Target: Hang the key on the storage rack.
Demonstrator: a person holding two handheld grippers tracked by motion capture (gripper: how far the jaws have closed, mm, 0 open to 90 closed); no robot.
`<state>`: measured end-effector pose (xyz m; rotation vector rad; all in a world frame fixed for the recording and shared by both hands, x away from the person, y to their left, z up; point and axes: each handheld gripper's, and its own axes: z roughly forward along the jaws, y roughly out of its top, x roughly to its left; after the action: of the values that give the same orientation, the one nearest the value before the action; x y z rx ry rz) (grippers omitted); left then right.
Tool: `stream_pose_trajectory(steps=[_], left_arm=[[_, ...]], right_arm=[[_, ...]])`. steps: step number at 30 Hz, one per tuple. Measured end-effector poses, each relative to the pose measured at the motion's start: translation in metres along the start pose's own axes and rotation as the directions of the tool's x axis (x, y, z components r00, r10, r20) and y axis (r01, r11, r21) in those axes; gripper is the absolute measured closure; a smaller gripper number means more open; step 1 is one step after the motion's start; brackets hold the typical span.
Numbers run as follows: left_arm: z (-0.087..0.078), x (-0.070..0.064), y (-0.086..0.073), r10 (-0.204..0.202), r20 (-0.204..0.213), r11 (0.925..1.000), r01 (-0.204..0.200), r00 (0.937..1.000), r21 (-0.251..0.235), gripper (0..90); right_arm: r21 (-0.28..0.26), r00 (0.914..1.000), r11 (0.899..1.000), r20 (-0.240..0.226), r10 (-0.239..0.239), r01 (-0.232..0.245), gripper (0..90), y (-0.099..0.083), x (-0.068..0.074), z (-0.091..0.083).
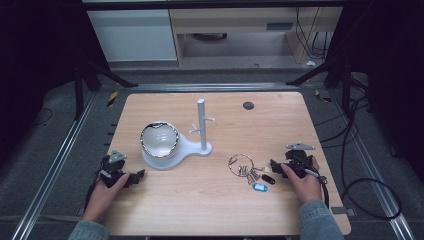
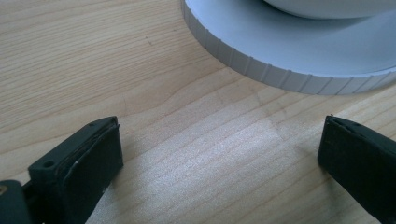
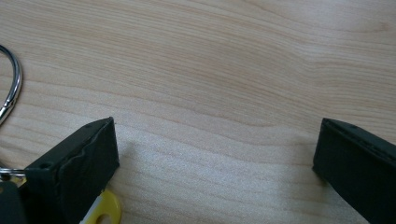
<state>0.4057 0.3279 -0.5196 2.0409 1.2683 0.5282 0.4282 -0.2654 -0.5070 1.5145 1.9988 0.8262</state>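
A white stand with an upright peg post sits mid-table, and a shiny bowl rests on its round base. A bunch of keys on a metal ring, with a blue tag and a black fob, lies to the right. My left gripper rests on the wood near the front left, open, with the ribbed rim of the stand base just ahead. My right gripper lies open beside the keys; the metal ring and a yellow tag show by its left jaw.
The wooden table has a dark round grommet near its far edge. Metal rails run along both sides, and cables lie on the floor at the right. Bare wood stretches along the front between the two hands.
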Motion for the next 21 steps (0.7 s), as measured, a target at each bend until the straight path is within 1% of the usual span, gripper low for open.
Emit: stream_pose_trajectory(steps=[4, 6, 9, 10, 11, 12, 14, 16, 17, 18, 21], left_arm=[[0.0, 0.0, 0.0, 0.0, 0.0, 1.0, 0.0, 1.0, 0.0, 0.0], [0.0, 0.0, 0.0, 0.0, 0.0, 1.0, 0.0, 1.0, 0.0, 0.0], [0.0, 0.0, 0.0, 0.0, 0.0, 1.0, 0.0, 1.0, 0.0, 0.0], [0.0, 0.0, 0.0, 0.0, 0.0, 1.0, 0.0, 1.0, 0.0, 0.0], [0.0, 0.0, 0.0, 0.0, 0.0, 1.0, 0.0, 1.0, 0.0, 0.0], [0.0, 0.0, 0.0, 0.0, 0.0, 1.0, 0.0, 1.0, 0.0, 0.0], [0.0, 0.0, 0.0, 0.0, 0.0, 1.0, 0.0, 1.0, 0.0, 0.0], [0.0, 0.0, 0.0, 0.0, 0.0, 1.0, 0.0, 1.0, 0.0, 0.0], [0.0, 0.0, 0.0, 0.0, 0.0, 1.0, 0.0, 1.0, 0.0, 0.0], [0.0, 0.0, 0.0, 0.0, 0.0, 1.0, 0.0, 1.0, 0.0, 0.0], [0.0, 0.0, 0.0, 0.0, 0.0, 1.0, 0.0, 1.0, 0.0, 0.0]], right_arm=[[0.001, 0.9996, 1.0, -0.016, -0.022, 0.022, 0.3, 0.001, -0.002, 0.001], [0.001, 0.9989, 0.999, -0.033, -0.032, 0.032, 0.3, 0.001, -0.004, 0.001], [0.001, 0.9969, 0.998, -0.054, -0.057, 0.057, 0.3, 0.001, -0.007, 0.001], [0.001, 0.9969, 0.998, -0.054, -0.057, 0.057, 0.3, 0.001, -0.007, 0.001], [0.001, 0.9952, 0.997, -0.068, -0.07, 0.071, 0.6, 0.0, -0.009, 0.0], [0.003, 0.9949, 0.997, -0.07, -0.072, 0.072, 1.3, 0.001, -0.009, 0.0], [0.009, 0.9951, 0.997, -0.069, -0.072, 0.073, 4.8, 0.002, -0.01, -0.001], [0.018, 0.9951, 0.997, -0.067, -0.072, 0.074, 12.3, 0.003, -0.011, -0.004], [0.019, 0.9946, 0.997, -0.073, -0.073, 0.075, 13.3, 0.004, -0.012, -0.006], [0.017, 0.9939, 0.997, -0.079, -0.078, 0.079, 14.5, 0.004, -0.012, -0.007], [0.022, 0.9902, 0.994, -0.094, -0.103, 0.105, 22.7, 0.006, -0.01, -0.013]])
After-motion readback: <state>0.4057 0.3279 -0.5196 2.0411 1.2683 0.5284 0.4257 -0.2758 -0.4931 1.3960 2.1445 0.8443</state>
